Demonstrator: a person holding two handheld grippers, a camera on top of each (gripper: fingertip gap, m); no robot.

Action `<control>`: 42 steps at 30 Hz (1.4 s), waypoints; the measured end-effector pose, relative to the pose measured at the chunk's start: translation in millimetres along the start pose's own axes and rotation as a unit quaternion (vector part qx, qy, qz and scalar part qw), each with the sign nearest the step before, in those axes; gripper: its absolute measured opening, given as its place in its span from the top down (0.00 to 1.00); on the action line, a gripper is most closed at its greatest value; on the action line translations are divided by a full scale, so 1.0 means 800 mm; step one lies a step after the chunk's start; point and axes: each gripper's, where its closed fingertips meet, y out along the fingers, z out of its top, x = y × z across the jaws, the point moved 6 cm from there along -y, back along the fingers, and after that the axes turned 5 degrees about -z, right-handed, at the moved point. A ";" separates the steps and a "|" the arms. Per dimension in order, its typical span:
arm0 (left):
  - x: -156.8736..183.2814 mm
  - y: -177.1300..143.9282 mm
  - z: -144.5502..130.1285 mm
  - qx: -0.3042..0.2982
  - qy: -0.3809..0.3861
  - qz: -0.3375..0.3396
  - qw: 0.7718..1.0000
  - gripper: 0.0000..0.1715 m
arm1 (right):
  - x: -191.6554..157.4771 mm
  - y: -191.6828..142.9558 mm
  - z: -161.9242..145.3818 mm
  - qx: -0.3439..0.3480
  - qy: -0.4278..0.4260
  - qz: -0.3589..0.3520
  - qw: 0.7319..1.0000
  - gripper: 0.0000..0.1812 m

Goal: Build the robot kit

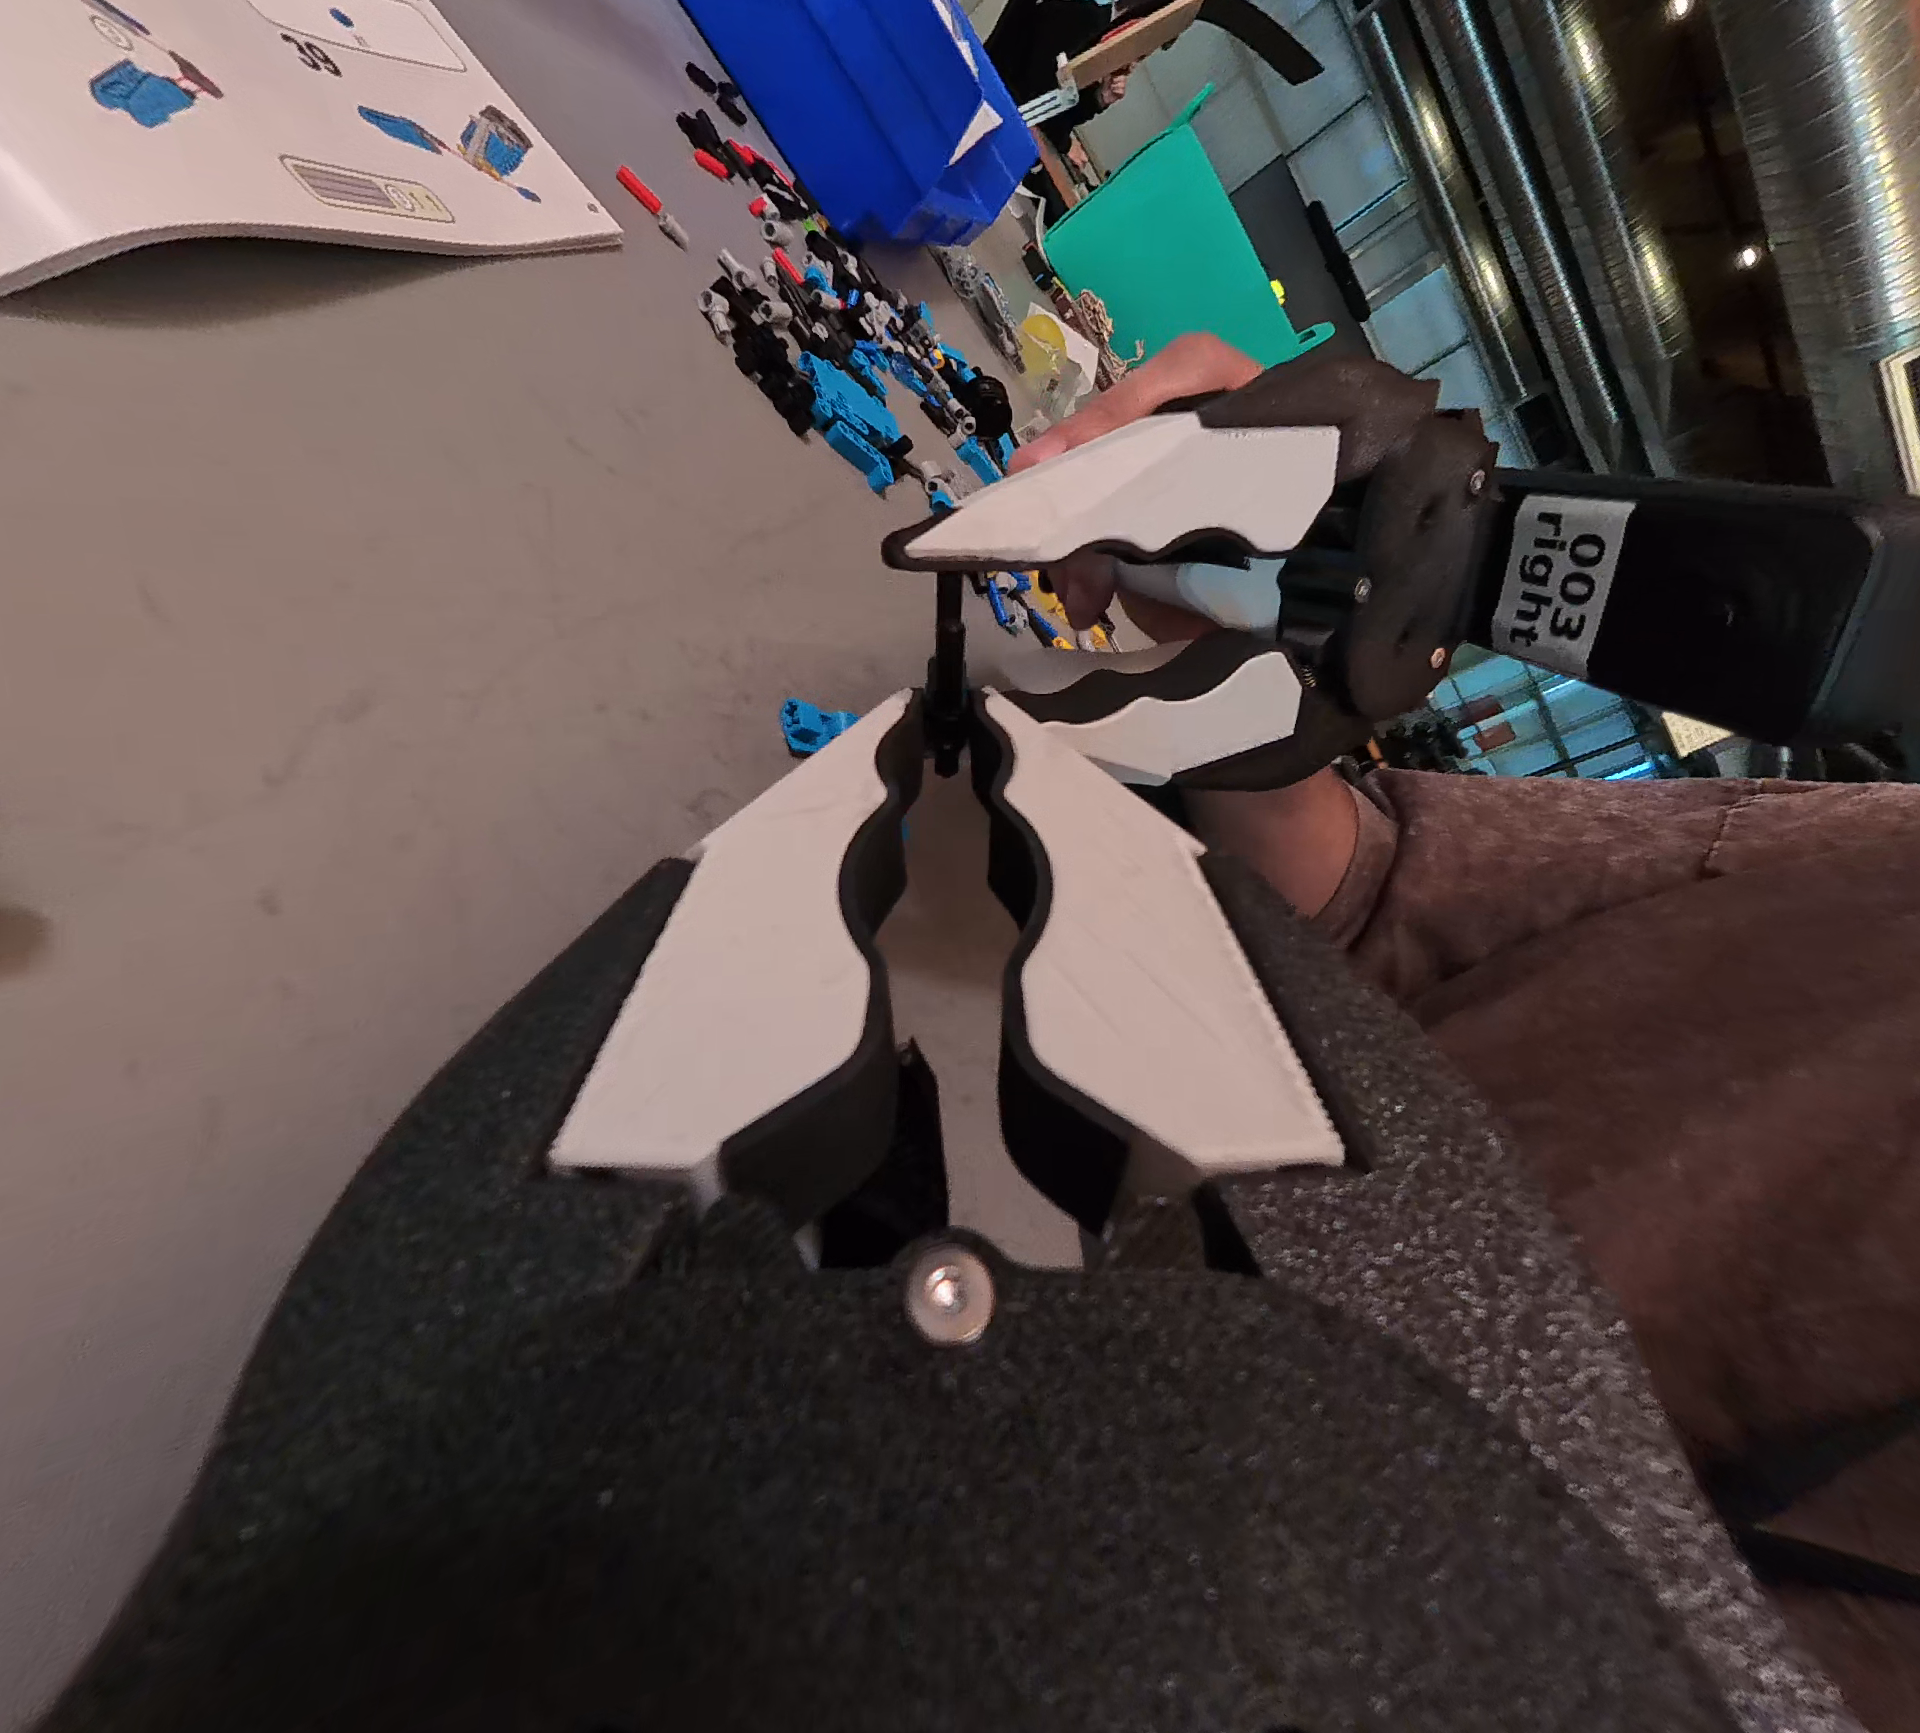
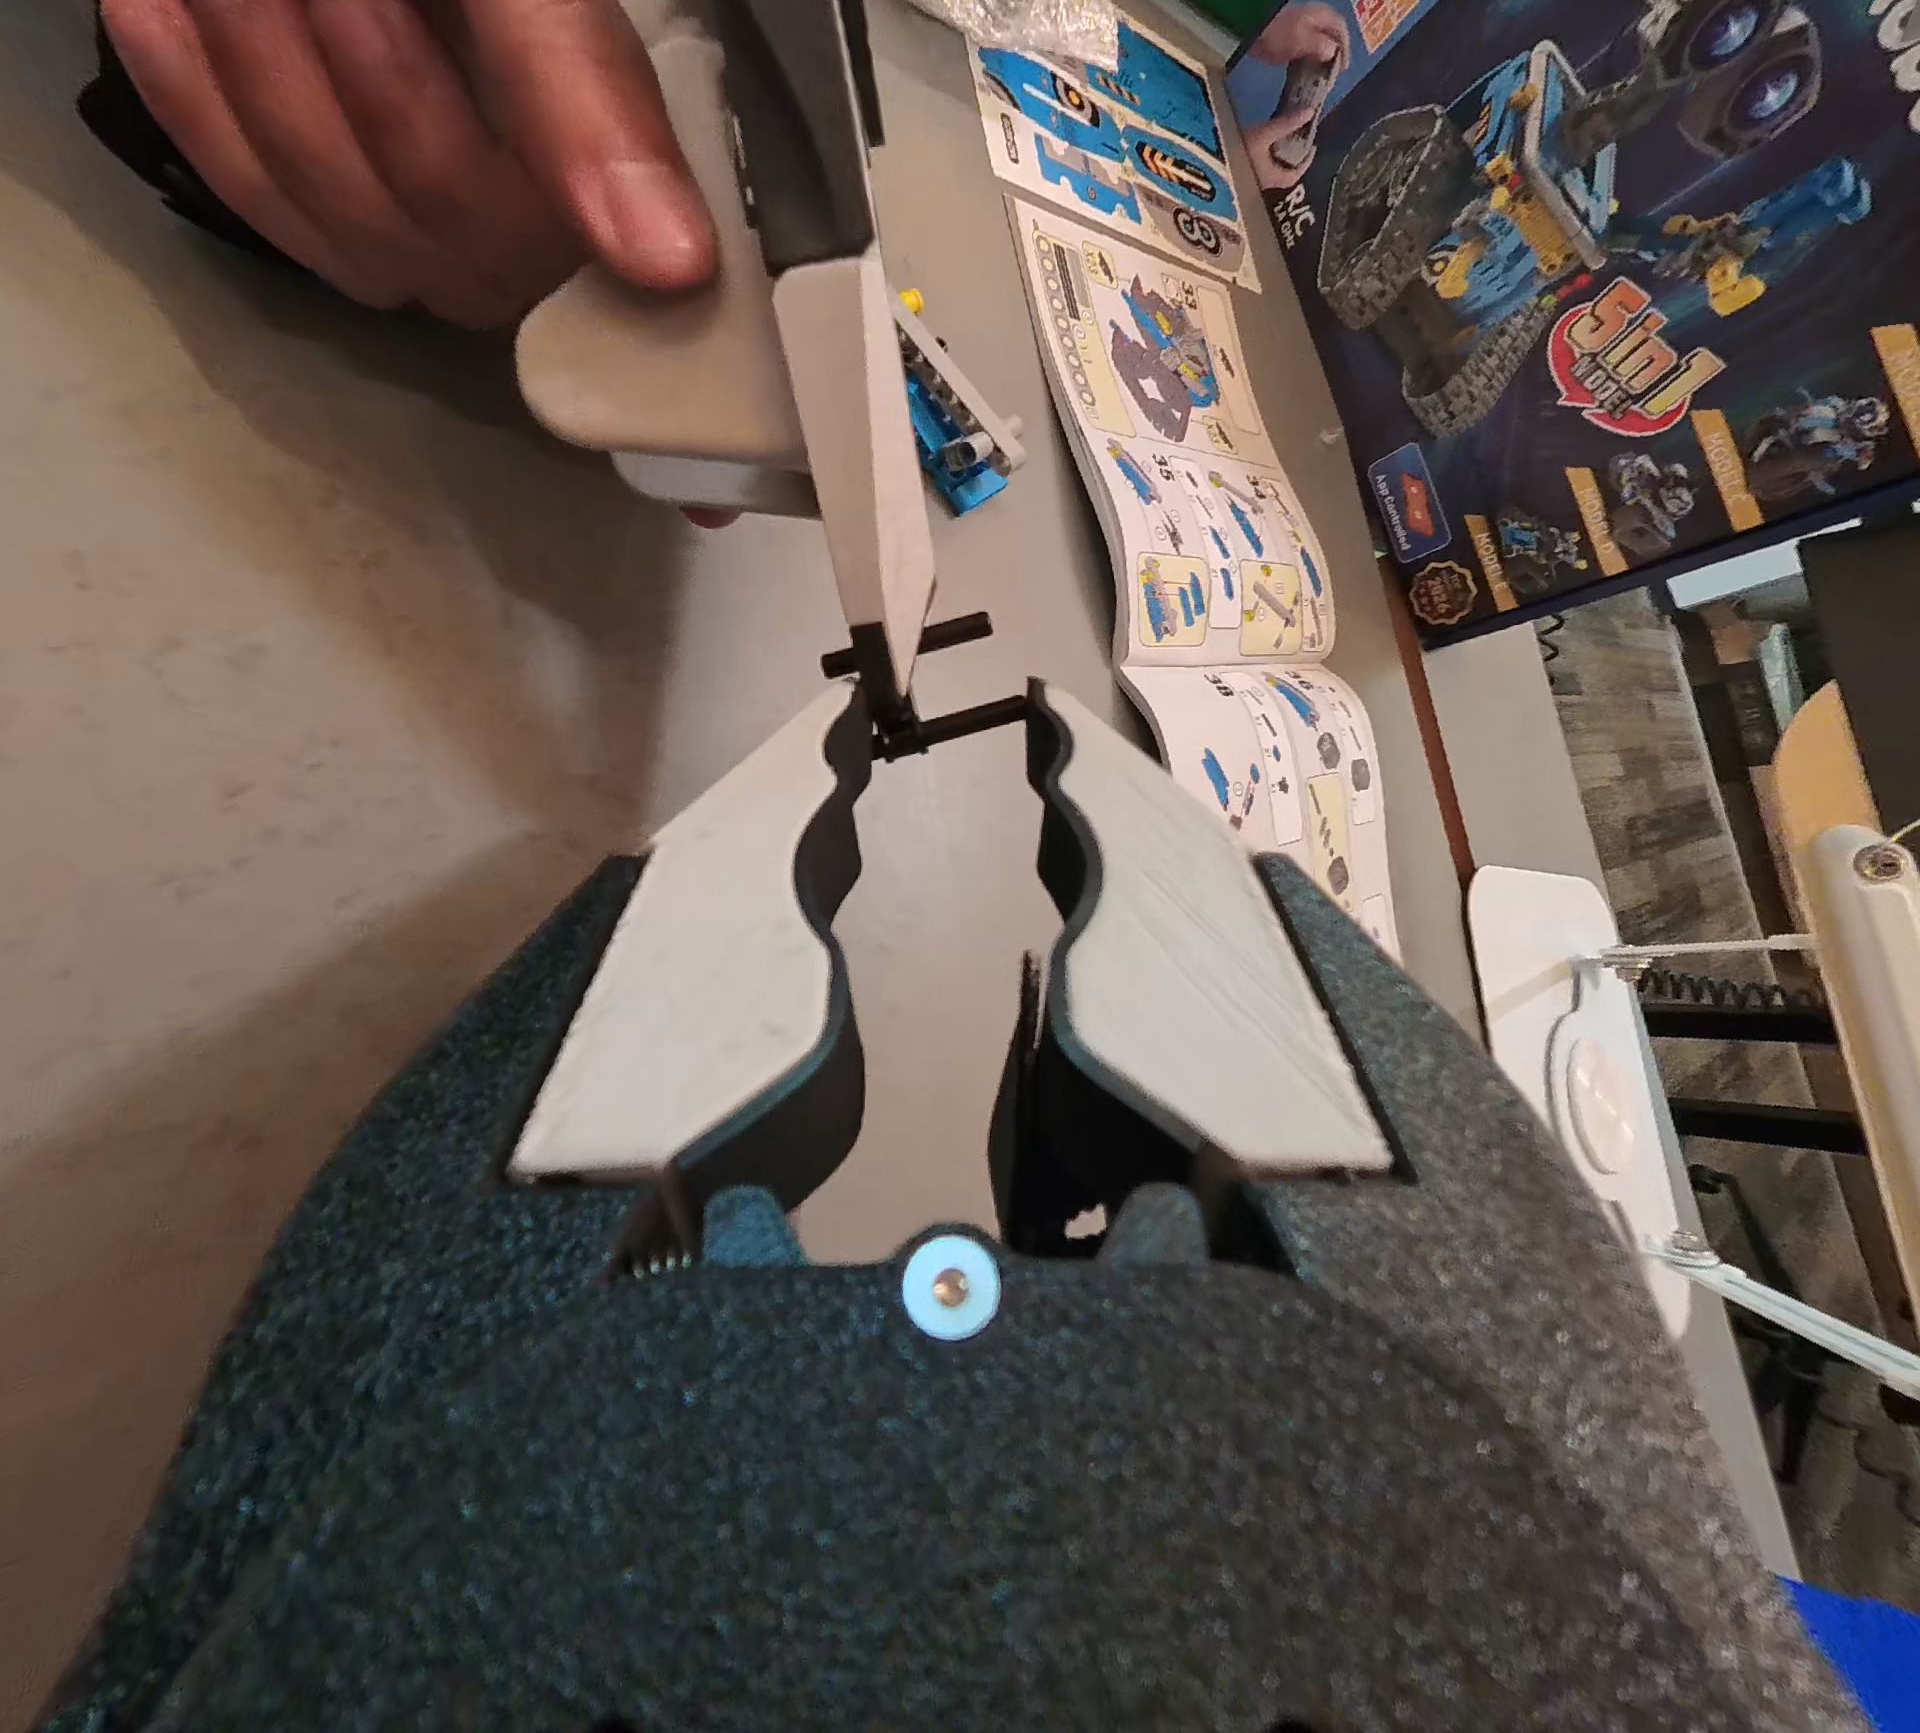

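Note:
My left gripper [image 1: 945, 722] is shut on a small black axle-and-connector piece [image 1: 948, 644] and holds it above the grey table [image 1: 416, 644]. My right gripper [image 1: 971, 623] comes in from the right with its jaws apart, and its upper fingertip [image 1: 914, 549] touches the top end of the piece. In the right wrist view my right gripper [image 2: 943, 701] is open, with a black axle [image 2: 966, 719] spanning the gap and touching its right fingertip [image 2: 1039, 707]. The left gripper [image 2: 888, 655] reaches down from above, held by a hand [image 2: 416, 73].
An open instruction booklet [image 1: 260, 73] [image 2: 1226, 488] lies on the table. A pile of small black, blue and red parts [image 1: 831, 353] sits by a blue bin [image 1: 831, 21]. A blue-grey part assembly [image 2: 951, 416], a sticker sheet [image 2: 1122, 145] and a picture box [image 2: 1610, 177] are farther off. Left and right tips are no more than a few centimetres apart.

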 end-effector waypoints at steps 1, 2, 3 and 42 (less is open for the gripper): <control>0.000 0.000 0.000 0.000 0.000 -0.001 1.000 0.96 | 0.000 0.000 0.000 0.002 -0.005 -0.003 1.000 0.84; 0.000 0.000 0.000 0.001 -0.001 -0.003 1.000 0.96 | 0.000 0.000 0.001 0.004 -0.011 -0.005 1.000 0.84; 0.000 -0.001 0.001 0.002 -0.003 -0.004 1.000 0.96 | 0.000 0.000 0.001 0.007 -0.015 -0.008 1.000 0.84; -0.002 -0.015 0.014 0.067 -0.021 -0.015 0.997 0.96 | 0.014 -0.001 -0.003 0.047 0.131 0.032 0.990 0.72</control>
